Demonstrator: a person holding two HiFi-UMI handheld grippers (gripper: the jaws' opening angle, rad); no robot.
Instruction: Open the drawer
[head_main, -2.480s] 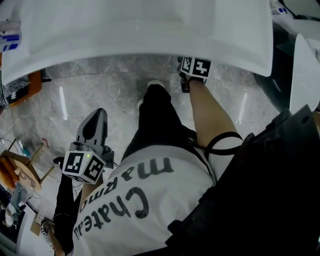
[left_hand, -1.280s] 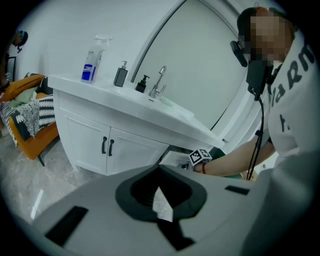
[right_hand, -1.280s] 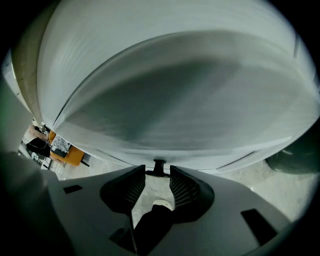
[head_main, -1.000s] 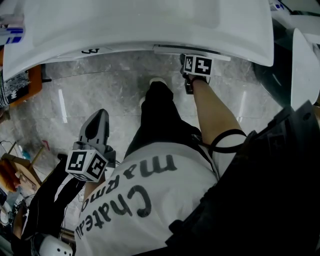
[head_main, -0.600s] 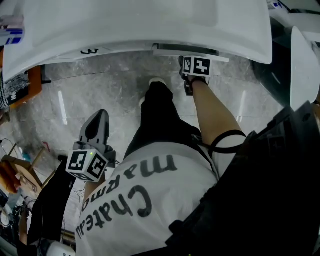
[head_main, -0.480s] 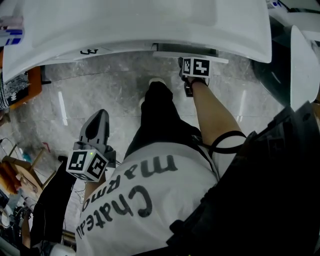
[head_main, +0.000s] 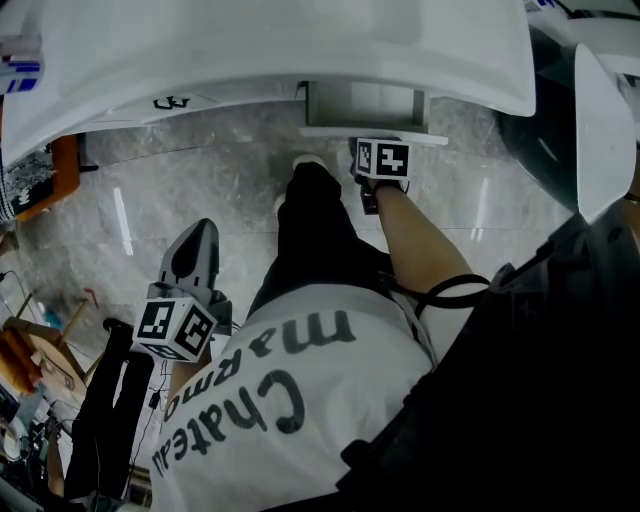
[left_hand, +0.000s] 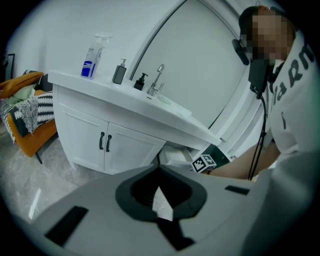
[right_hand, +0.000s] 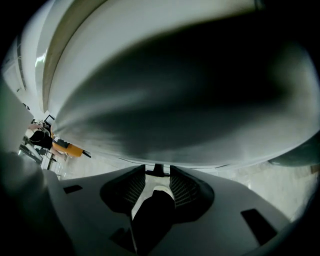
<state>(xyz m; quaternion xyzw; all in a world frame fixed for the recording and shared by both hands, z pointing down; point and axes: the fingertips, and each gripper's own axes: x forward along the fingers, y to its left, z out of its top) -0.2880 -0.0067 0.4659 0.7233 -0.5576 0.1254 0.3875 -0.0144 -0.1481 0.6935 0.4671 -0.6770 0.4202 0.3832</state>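
The white drawer (head_main: 362, 104) stands partly out from under the vanity top (head_main: 280, 50), and its front panel (head_main: 340, 132) is nearest to me. My right gripper (head_main: 379, 150) is at that front panel, its marker cube hiding the fingertips in the head view. In the right gripper view the panel (right_hand: 165, 90) fills the upper picture, and the right gripper (right_hand: 157, 173) is shut on a small dark handle (right_hand: 157, 169). My left gripper (head_main: 194, 240) hangs low at the left over the floor, shut and holding nothing. The left gripper view shows the drawer (left_hand: 175, 155) pulled out.
A vanity cabinet with two doors (left_hand: 107, 145) stands left of the drawer. On its top are a spray bottle (left_hand: 92, 57), a soap dispenser (left_hand: 120, 72) and a tap (left_hand: 157, 82). An orange chair (left_hand: 30, 115) sits at far left. My leg and shoe (head_main: 310, 175) are below the drawer.
The drawer has slid out from under the vanity top toward me, and my right gripper has come back with its front. The left gripper has stayed put.
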